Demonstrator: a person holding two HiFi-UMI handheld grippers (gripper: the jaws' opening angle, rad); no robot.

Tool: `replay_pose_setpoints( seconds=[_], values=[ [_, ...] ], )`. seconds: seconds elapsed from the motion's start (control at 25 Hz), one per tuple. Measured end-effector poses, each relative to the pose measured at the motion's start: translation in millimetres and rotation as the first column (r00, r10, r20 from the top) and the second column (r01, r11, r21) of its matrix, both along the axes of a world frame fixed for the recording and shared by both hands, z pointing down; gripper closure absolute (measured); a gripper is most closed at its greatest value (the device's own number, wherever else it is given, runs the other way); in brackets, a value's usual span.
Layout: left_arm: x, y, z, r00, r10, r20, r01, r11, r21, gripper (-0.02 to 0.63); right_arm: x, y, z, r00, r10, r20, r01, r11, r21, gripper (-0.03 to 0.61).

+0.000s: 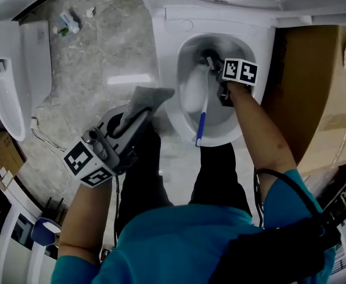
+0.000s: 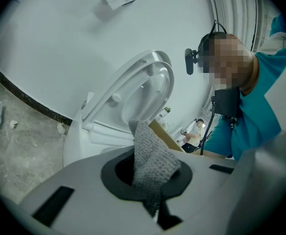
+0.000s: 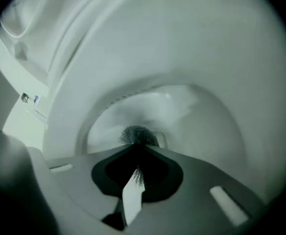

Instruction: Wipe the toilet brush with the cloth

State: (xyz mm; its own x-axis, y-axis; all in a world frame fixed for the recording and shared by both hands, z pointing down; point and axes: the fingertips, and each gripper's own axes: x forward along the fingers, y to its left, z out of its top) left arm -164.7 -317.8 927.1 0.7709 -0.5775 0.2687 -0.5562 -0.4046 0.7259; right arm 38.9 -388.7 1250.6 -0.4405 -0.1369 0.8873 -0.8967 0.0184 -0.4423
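The toilet brush has a white shaft with a blue grip end and dark bristles. It slants over the toilet bowl, bristles deep inside and blue end toward me. My right gripper reaches steeply down into the bowl and is shut on the shaft close to the bristles. In the right gripper view the white shaft lies between the jaws and the bristle head shows just beyond them. My left gripper hangs left of the bowl, shut on a grey cloth. The cloth stands up from its jaws.
The toilet's lid is raised against the wall. A brown cardboard box stands right of the toilet. Another white fixture sits at the far left, with small litter on the marble floor. My legs stand just before the bowl.
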Motion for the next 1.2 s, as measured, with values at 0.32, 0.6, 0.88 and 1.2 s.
replay_pose_setpoints(
  seconds=[0.32, 0.6, 0.88, 1.2],
  values=[
    [8, 4, -89, 1.0, -0.019, 0.022, 0.018, 0.998, 0.065, 0.601, 10, -23, -171, 0.967, 0.139, 0.216, -0.17, 0.977, 0.132, 0.563],
    [19, 11, -217, 0.999, -0.037, 0.034, 0.03, 0.984, 0.175, 0.601, 15, -36, -379, 0.974, -0.085, 0.209, -0.017, 0.896, 0.444, 0.565],
    [33, -4, -356, 0.994, -0.094, 0.05, 0.072, 0.938, 0.338, 0.601, 40, -77, -622, 0.933, -0.178, 0.314, -0.09, 0.729, 0.679, 0.565],
    [58, 6, -479, 0.991, -0.133, -0.006, 0.119, 0.867, 0.484, 0.601, 35, -64, -828, 0.898, -0.367, 0.243, -0.021, 0.515, 0.857, 0.565]
  ],
)
